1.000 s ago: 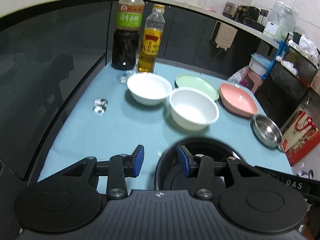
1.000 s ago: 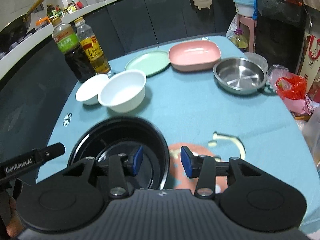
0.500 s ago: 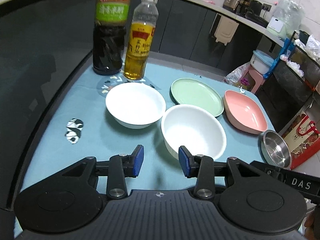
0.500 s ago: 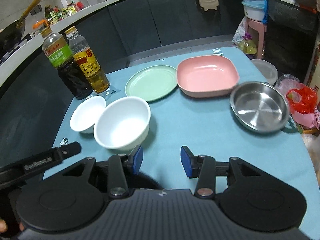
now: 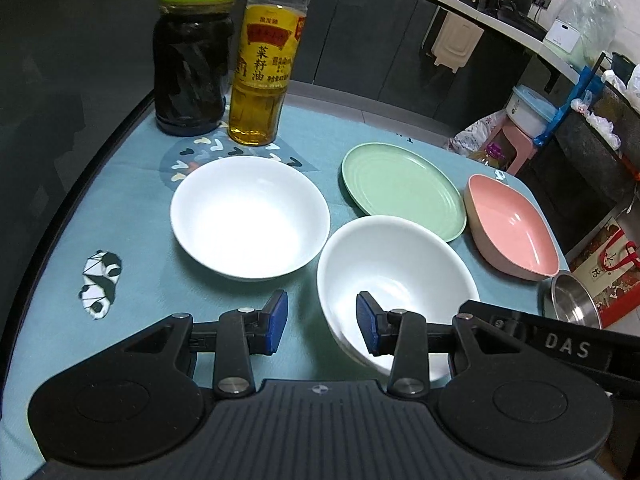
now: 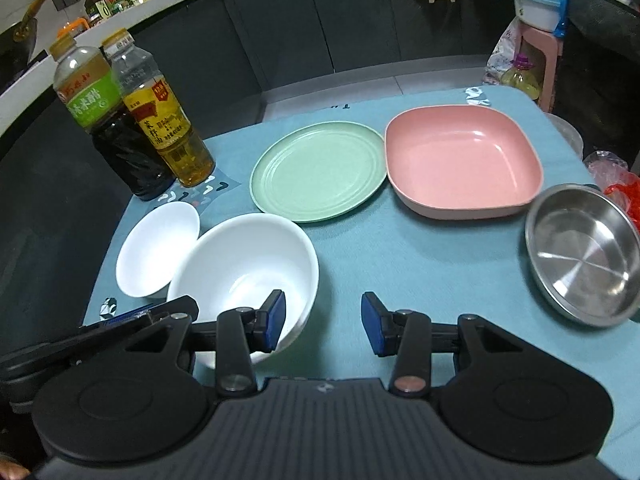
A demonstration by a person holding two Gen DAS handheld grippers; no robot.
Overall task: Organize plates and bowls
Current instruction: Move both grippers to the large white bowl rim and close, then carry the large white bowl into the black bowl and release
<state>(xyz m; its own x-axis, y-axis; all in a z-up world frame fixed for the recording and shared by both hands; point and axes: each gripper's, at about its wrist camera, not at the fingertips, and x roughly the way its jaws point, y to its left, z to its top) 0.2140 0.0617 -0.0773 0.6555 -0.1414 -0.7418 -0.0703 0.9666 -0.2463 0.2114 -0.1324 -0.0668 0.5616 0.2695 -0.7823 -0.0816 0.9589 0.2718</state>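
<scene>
On the teal tablecloth a deep white bowl sits nearest me, and a shallower white bowl touches it on the left. Behind them lie a green plate and a pink square dish. A steel pan is at the right. My left gripper straddles the deep bowl's left rim; its jaws are closing, pads clear of the rim. My right gripper is open by that bowl's right rim, over bare cloth.
A dark vinegar bottle and a yellow oil bottle stand at the table's back left corner. Dark cabinets run behind the table. A pink stool with a tub and bags sit beyond the right edge.
Both grippers have moved forward and slightly down toward the dishes. The black pot that lay under them has slipped out of view, and the deep white bowl now sits at both sets of fingertips.
</scene>
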